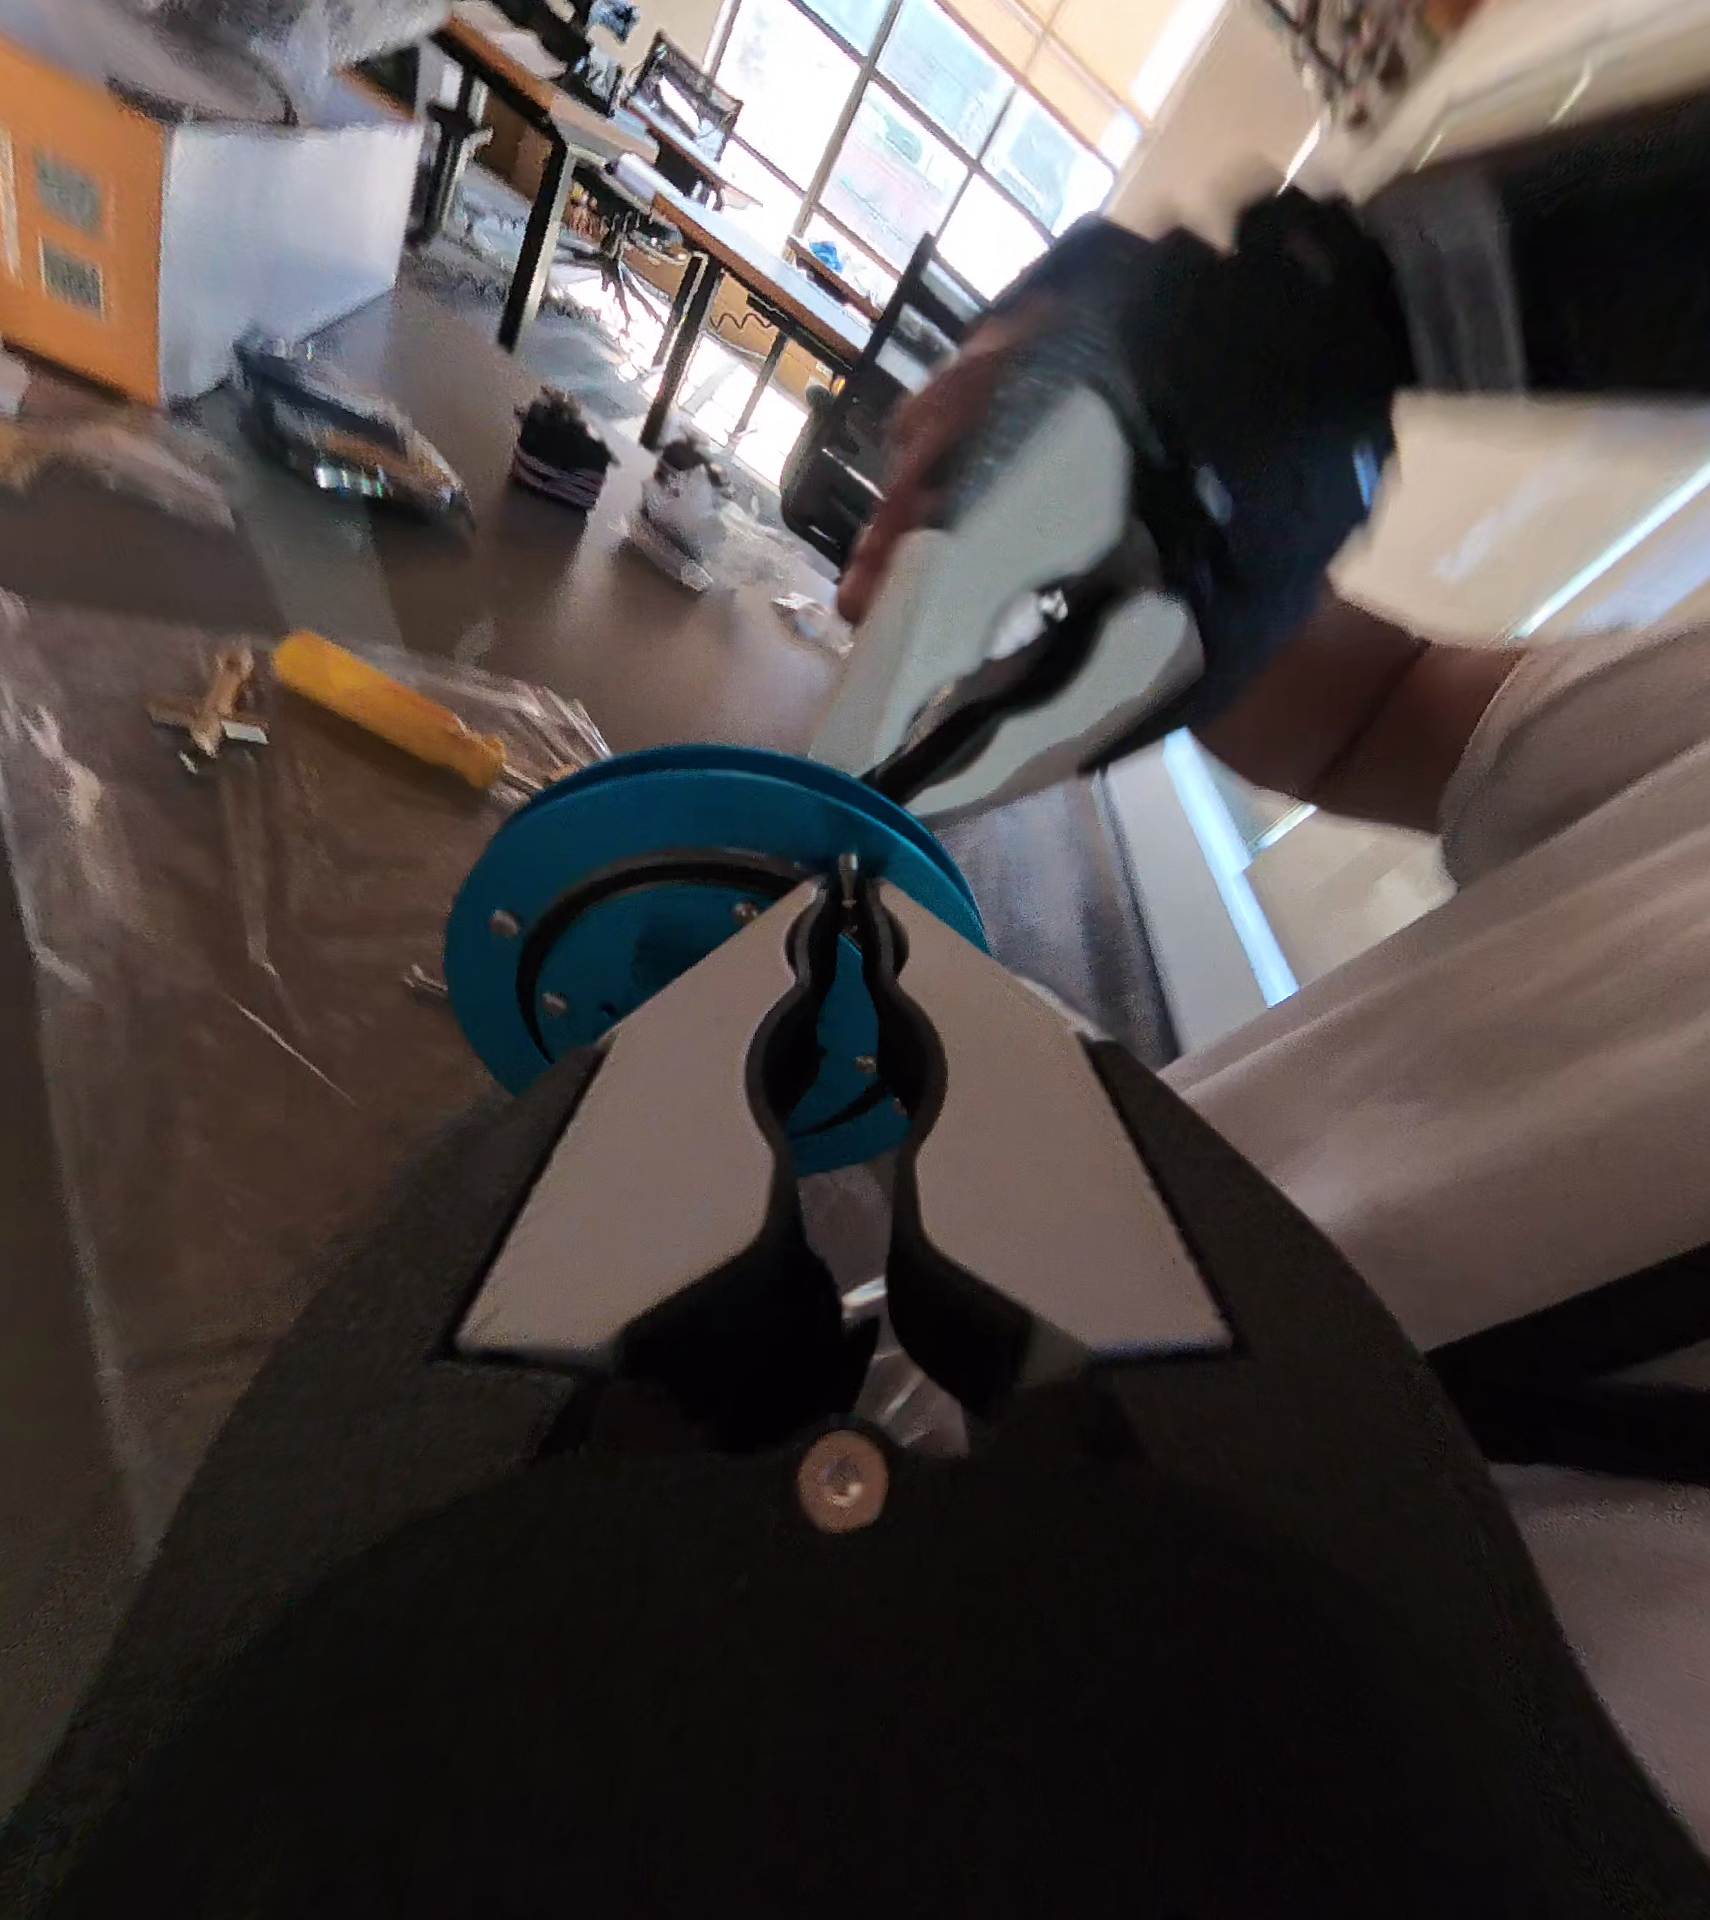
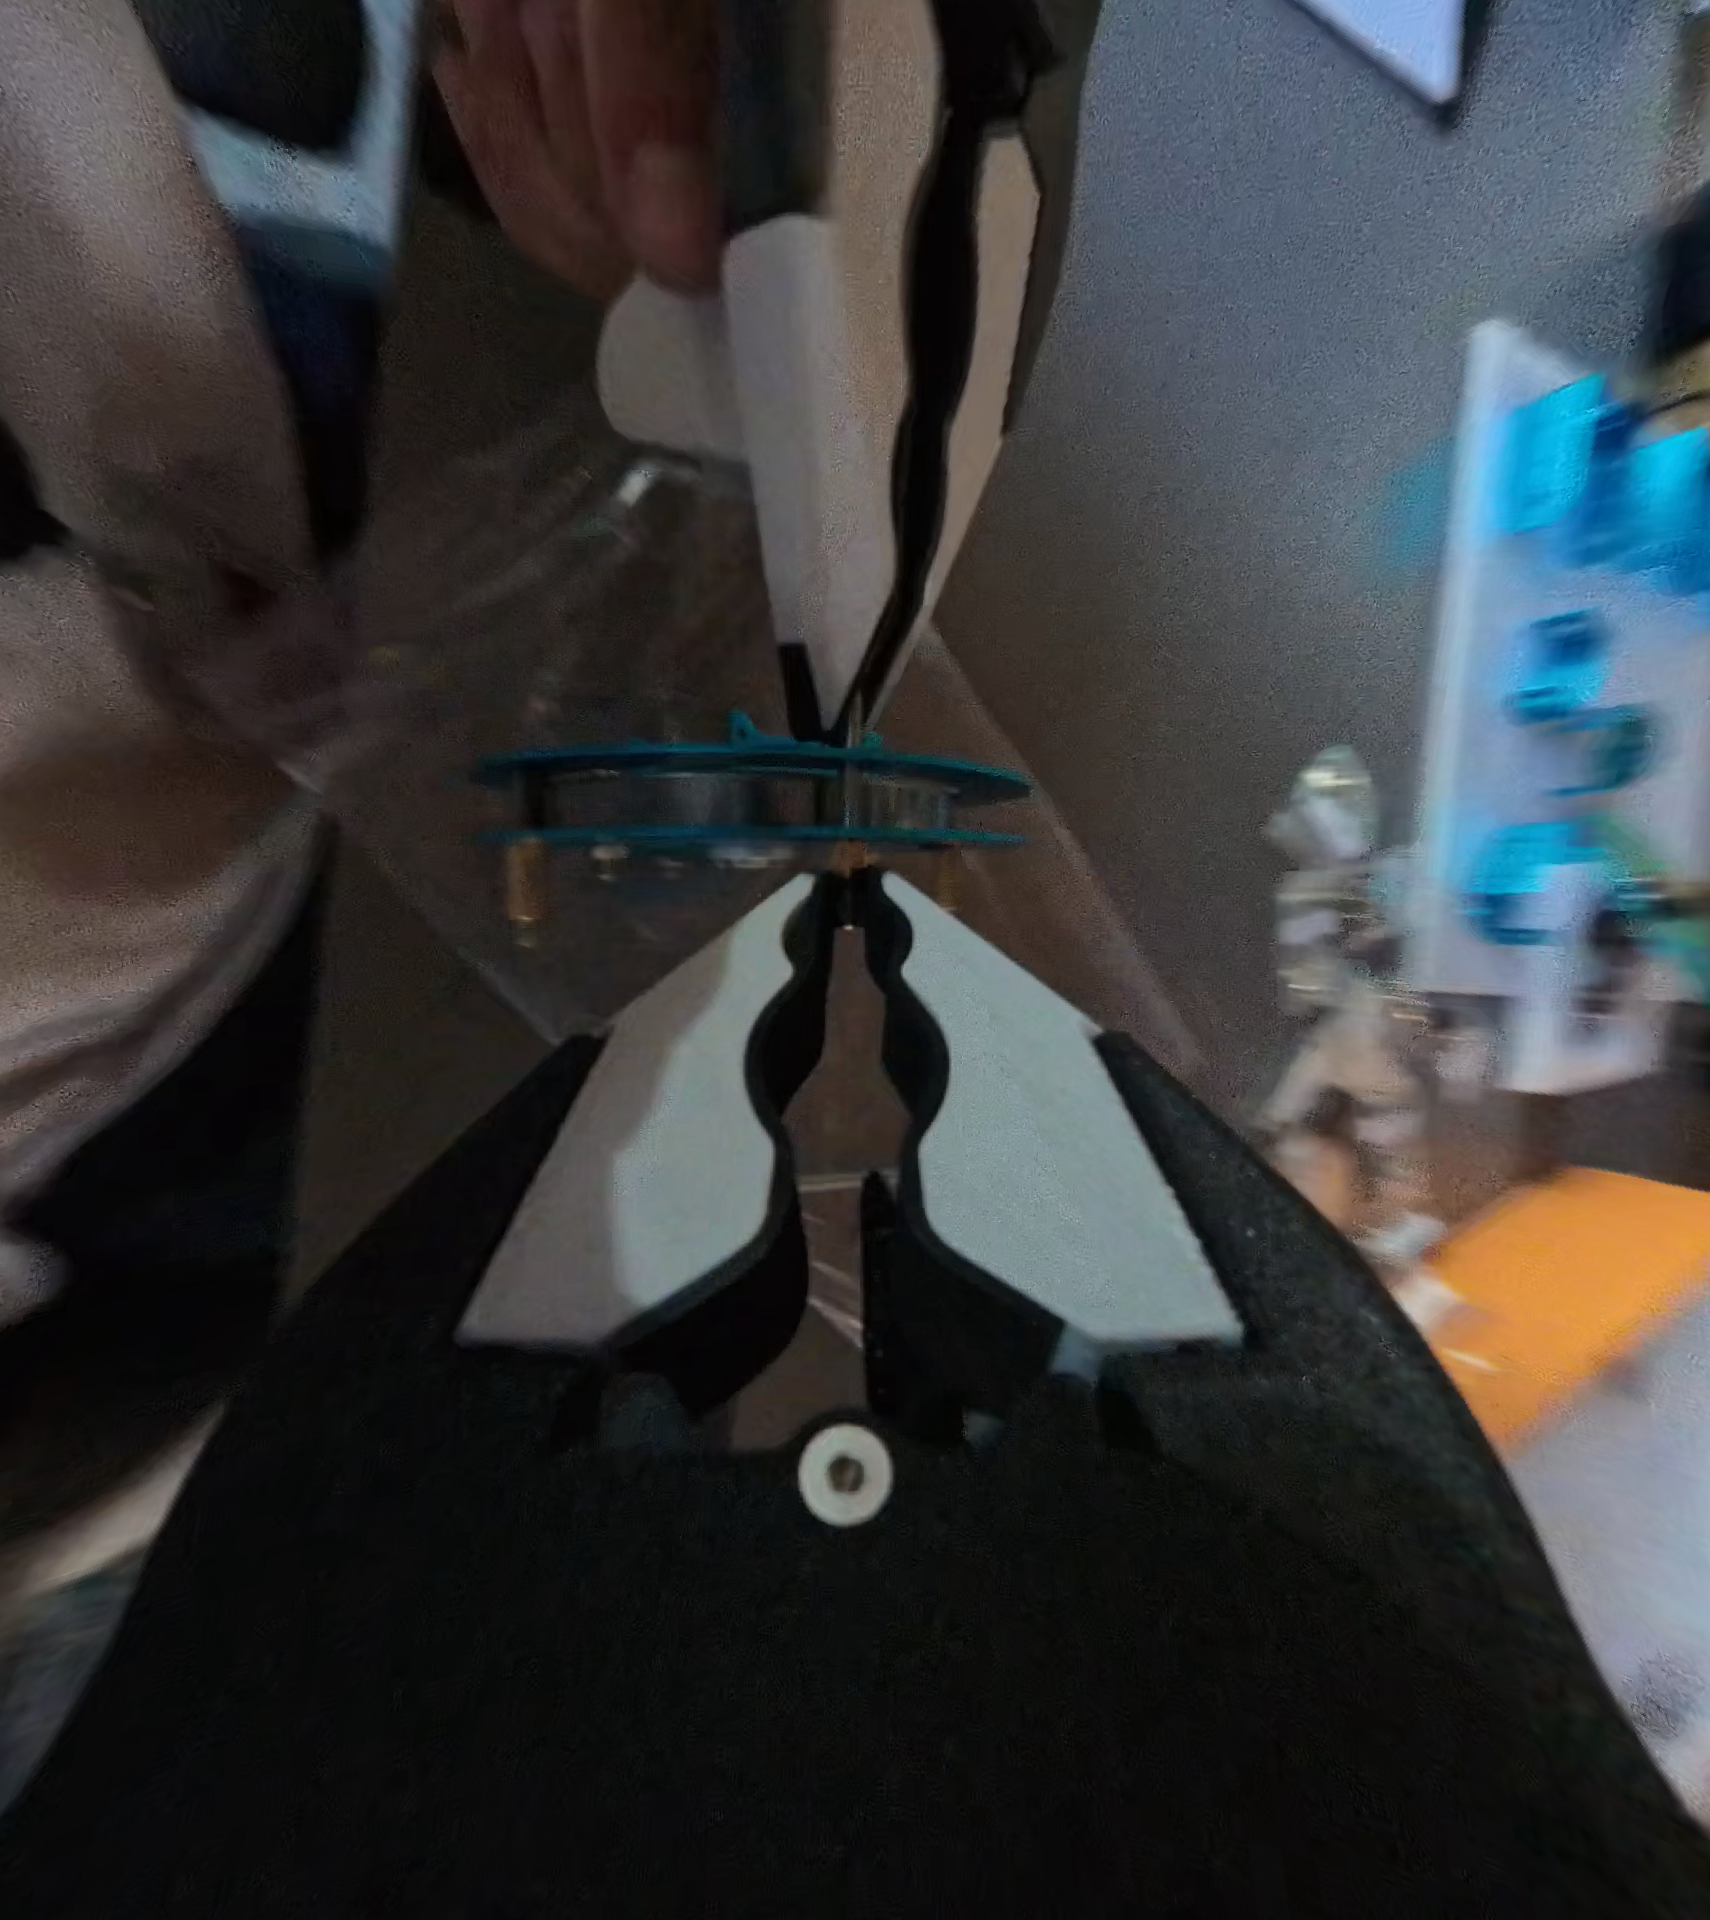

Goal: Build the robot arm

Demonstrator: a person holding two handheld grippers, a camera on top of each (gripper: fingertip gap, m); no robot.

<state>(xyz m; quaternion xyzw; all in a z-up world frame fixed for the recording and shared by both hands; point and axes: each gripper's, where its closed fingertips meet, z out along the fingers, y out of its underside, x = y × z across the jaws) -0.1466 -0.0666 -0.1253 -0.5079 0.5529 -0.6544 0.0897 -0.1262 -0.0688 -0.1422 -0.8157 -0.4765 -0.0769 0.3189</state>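
A blue two-disc assembly (image 1: 622,914) with a silver ring between the discs is held in the air between both grippers. My left gripper (image 1: 843,885) is shut on a small silver screw (image 1: 846,862) at the disc's rim. It also shows in the right wrist view (image 2: 835,717), coming down from above onto the assembly (image 2: 685,761). My right gripper (image 2: 849,896) is shut on a brass standoff (image 2: 849,860) under the lower disc. In the left wrist view the right gripper (image 1: 882,774) reaches the far edge of the discs, held by a hand (image 1: 934,447).
A yellow-handled screwdriver (image 1: 383,707) and a small wood-and-metal part (image 1: 207,712) lie on a clear plastic sheet (image 1: 207,987) on the dark table. An orange and white box (image 1: 30,197) stands far left. A person's light trousers (image 1: 1505,1039) fill the right side.
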